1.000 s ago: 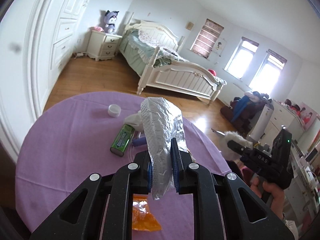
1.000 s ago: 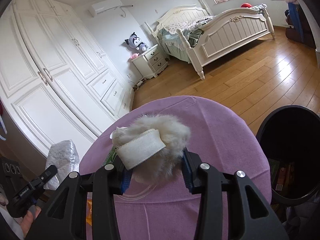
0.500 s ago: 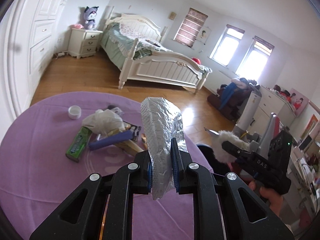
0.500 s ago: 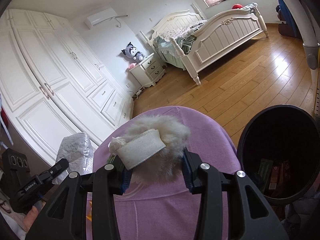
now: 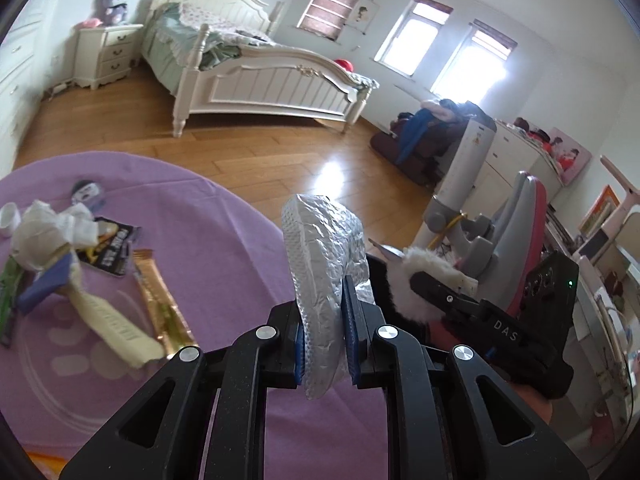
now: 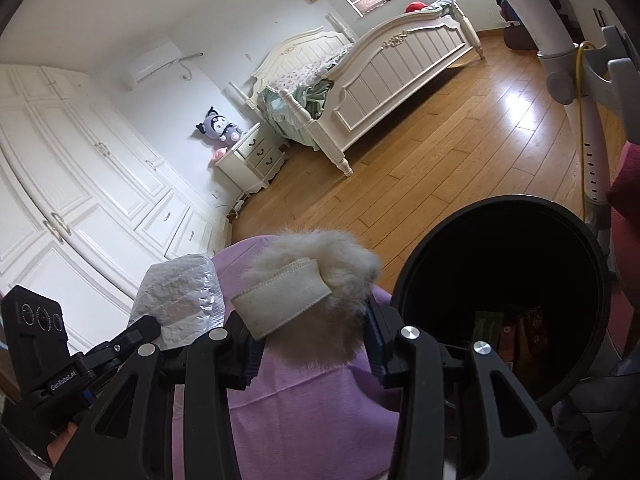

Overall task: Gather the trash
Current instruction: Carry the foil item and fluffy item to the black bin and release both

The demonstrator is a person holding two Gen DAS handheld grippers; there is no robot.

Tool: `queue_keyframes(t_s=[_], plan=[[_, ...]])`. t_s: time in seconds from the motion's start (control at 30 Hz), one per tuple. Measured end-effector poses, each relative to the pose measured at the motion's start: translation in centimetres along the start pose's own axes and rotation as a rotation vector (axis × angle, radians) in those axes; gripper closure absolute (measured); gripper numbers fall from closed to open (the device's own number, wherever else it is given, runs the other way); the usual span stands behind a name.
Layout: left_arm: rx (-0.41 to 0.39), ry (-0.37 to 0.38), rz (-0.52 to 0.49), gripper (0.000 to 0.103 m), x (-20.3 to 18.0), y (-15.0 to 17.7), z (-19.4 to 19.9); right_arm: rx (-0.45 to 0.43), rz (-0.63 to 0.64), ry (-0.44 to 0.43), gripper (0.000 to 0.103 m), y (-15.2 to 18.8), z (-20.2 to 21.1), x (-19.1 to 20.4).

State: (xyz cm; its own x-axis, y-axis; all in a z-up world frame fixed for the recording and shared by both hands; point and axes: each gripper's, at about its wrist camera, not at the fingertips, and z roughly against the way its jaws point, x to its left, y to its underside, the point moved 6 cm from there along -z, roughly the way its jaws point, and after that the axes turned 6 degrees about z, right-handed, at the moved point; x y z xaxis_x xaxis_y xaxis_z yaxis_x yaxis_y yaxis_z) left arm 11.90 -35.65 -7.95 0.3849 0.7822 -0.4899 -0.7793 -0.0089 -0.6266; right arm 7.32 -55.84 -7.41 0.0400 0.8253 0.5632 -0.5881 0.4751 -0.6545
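My left gripper (image 5: 325,334) is shut on a crumpled silver foil bag (image 5: 324,256), which stands up between its blue pads above the right edge of the purple table (image 5: 224,240). The same foil bag (image 6: 180,300) shows at the left of the right wrist view. My right gripper (image 6: 308,344) is shut on a white fluffy fur piece with a white cloth band (image 6: 316,276). It hangs over the table's edge, just left of the black round bin (image 6: 504,304), whose mouth is open with some wrappers at the bottom. The fur piece (image 5: 428,276) also shows to the right of the foil bag.
On the table's left lie a crumpled tissue (image 5: 44,232), a gold wrapper (image 5: 160,304), a cream wrapper (image 5: 112,324), a black packet (image 5: 108,248) and a white cap (image 5: 8,220). A grey and pink chair (image 5: 512,232) stands right of the bin. The bed (image 5: 256,72) is beyond.
Both grippers have swung to the right toward the bin, each keeping its load. The table's litter has slid to the left of the left view; the bin has grown larger in the right view.
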Motion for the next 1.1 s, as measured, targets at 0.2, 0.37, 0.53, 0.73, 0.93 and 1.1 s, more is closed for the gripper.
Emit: queue_keyframes(t_s=[0.2, 0.37, 0.53, 0.73, 0.93, 1.1], plan=[[0.089, 0.028, -0.038, 0.087, -3.1, 0.9, -6.6, 0.009, -0.078, 0.065, 0.062, 0.1, -0.4, -4.9], [0.151, 0.045, -0.055, 0.087, -4.9, 1.9, -10.9, 0.033, -0.119, 0.108, 0.062, 0.7, -1.2, -8.0], [0.197, 0.058, -0.077, 0.087, -6.3, 2.7, -13.9, 0.056, -0.154, 0.137, 0.061, 1.5, -1.3, -10.9], [0.223, 0.054, -0.103, 0.087, -7.0, 2.8, -15.7, 0.077, -0.192, 0.16, 0.06, 2.2, -1.5, -13.0], [0.234, 0.038, -0.118, 0.087, -7.7, 3.0, -16.9, 0.096, -0.215, 0.18, 0.053, 2.6, -1.4, -13.9], [0.165, -0.04, -0.16, 0.029, -8.2, 2.6, -15.9, 0.101, -0.242, 0.196, 0.031, 2.6, -0.9, -14.1]])
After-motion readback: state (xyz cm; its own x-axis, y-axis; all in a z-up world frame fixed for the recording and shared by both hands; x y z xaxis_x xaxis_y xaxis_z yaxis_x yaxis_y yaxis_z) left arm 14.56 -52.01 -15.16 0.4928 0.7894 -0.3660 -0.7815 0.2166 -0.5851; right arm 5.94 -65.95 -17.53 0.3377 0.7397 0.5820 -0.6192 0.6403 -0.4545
